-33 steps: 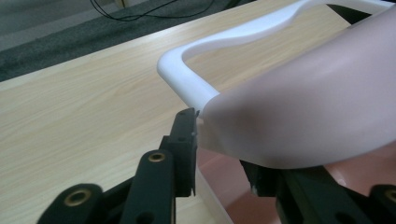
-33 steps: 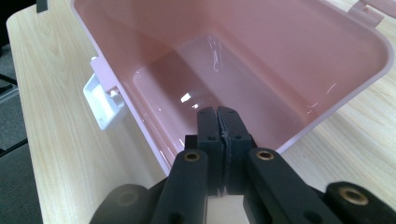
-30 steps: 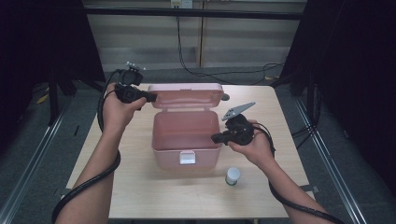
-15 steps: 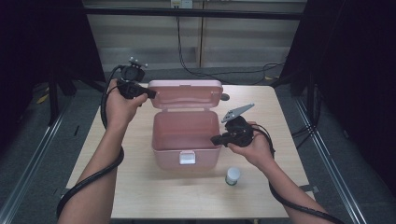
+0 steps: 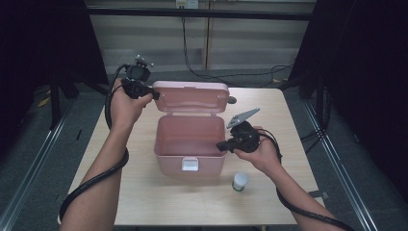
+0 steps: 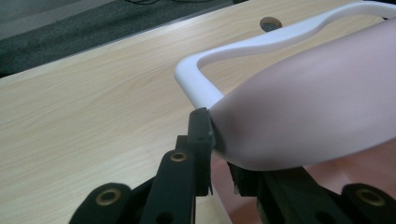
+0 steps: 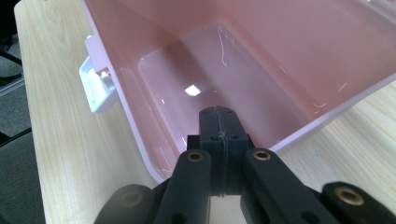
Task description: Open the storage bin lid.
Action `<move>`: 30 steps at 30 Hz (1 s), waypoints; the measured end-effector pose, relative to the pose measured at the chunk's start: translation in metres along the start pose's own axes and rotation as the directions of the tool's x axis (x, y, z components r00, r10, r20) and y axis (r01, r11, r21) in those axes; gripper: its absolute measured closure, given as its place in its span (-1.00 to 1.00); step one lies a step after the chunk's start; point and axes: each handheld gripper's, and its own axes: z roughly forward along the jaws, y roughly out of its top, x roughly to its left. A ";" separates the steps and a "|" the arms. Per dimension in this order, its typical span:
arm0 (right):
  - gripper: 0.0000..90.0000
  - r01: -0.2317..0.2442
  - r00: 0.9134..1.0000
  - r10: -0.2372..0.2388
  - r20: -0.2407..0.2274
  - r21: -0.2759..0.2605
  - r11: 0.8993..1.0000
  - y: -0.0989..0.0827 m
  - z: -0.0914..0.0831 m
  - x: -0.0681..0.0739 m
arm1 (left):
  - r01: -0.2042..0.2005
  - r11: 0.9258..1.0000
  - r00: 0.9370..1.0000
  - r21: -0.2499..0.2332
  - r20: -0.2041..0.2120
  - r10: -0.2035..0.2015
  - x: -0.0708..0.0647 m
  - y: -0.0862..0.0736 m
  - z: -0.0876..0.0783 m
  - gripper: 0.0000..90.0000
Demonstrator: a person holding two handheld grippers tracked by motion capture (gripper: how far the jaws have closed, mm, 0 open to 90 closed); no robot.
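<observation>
the table (image 5: 144,202) carries an open pink box (image 5: 190,144), its lid (image 5: 192,97) standing up at the far side. the high view shows a small jar (image 5: 239,181) just behind the right gripper (image 5: 222,144); the gripper views leave it out. the left gripper (image 6: 219,154) has just been closing on the lid's corner, beside the white handle (image 6: 243,46), and seems to pinch it, though the far jaw is half hidden. the right gripper's jaws are pressed together, empty, at the box's near rim above its white latch (image 7: 95,88).

Lid (image 6: 317,112) hides one left tool finger; handle (image 6: 261,44) cut by top edge; jar (image 5: 239,181) label unreadable.
</observation>
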 end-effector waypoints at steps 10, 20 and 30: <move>1.00 0.015 1.000 -0.015 -0.011 0.003 1.000 -0.002 0.003 0.003 | 0.017 1.000 1.000 0.012 -0.012 -0.017 0.004 0.001 -0.003 0.80; 1.00 0.043 0.999 -0.043 -0.021 0.006 0.999 -0.003 0.007 0.006 | 0.033 0.999 0.999 -0.001 -0.030 -0.033 0.004 0.006 0.002 0.83; 1.00 0.059 0.998 -0.058 -0.025 0.003 0.998 -0.005 0.006 0.008 | 0.048 0.999 0.998 -0.001 -0.026 -0.048 0.008 0.011 0.006 0.83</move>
